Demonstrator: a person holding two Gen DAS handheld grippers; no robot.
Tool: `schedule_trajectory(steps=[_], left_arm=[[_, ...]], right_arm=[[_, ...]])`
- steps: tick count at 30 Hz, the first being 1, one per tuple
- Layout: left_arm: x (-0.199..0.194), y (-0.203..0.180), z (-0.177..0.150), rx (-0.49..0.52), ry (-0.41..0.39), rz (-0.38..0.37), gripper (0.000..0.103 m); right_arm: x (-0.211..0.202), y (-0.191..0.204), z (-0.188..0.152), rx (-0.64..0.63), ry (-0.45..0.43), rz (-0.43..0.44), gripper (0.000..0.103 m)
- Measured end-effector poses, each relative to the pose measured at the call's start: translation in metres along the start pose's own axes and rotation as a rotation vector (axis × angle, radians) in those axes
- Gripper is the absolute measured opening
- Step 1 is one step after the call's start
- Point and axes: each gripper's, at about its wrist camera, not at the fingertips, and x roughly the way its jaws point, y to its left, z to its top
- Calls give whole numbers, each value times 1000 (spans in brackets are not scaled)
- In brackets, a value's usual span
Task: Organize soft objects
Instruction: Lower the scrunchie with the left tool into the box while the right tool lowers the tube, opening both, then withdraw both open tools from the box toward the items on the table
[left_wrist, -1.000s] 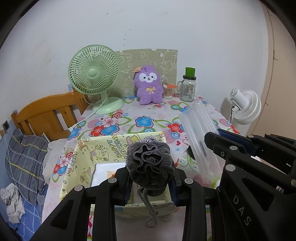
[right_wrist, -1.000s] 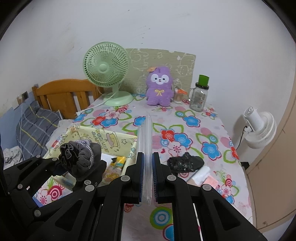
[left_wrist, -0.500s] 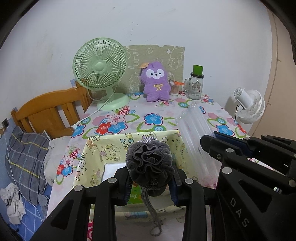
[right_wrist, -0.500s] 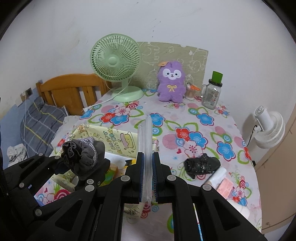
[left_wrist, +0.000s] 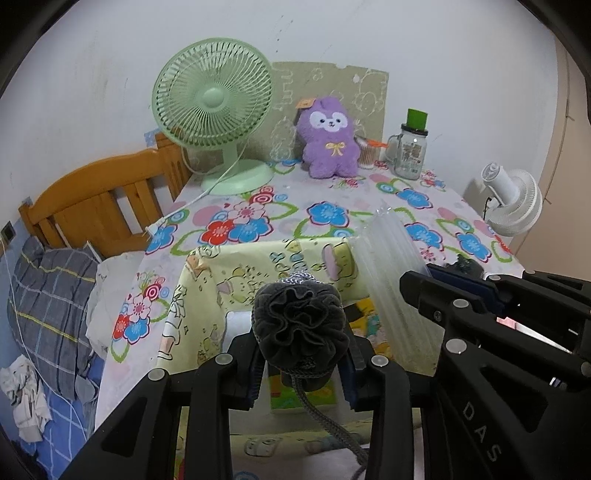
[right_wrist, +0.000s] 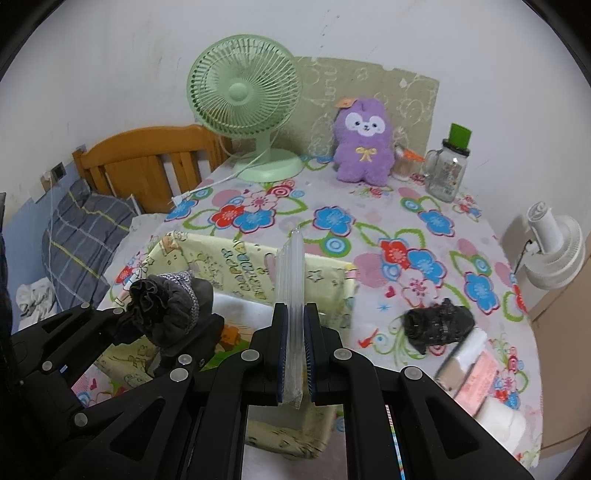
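Left tongs (left_wrist: 301, 363) clamp grey pouch (left_wrist: 300, 325) above yellow box (left_wrist: 207, 280); right tongs (right_wrist: 294, 354) pinch clear bag (right_wrist: 291, 280).

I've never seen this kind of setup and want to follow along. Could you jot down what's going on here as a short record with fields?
Left hand-held gripper: shut on grey drawstring pouch
Right hand-held gripper: shut on clear plastic bag
Below both: yellow cartoon-print fabric bin, open, things inside
Surface: floral tablecloth
Table back: green desk fan, purple plush toy, glass jar with green lid
Right of bin: black crumpled item
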Motion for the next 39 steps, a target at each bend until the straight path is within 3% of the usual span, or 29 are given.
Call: schedule_trajectory(steps=[4, 7, 10, 12, 13, 27, 39], left_arm=[[7, 8, -2, -3, 14, 20, 42], [12, 11, -3, 2, 28, 30, 57], [17, 12, -4, 4, 44, 39, 68], [18, 12, -5, 1, 51, 23, 76], [18, 13, -6, -4, 50, 19, 80], [10, -3, -6, 14, 43, 16, 87], [-3, -31, -7, 47, 20, 8, 87]], right_arm=[[10, 6, 1, -2, 14, 17, 12], [16, 9, 2, -11, 33, 5, 16], [19, 8, 1, -10, 43, -31, 42], [18, 6, 0, -2, 27, -55, 69], [16, 5, 0, 0, 20, -59, 72], [0, -12, -7, 8, -3, -111, 80], [-22, -34, -18, 39, -31, -128, 81]])
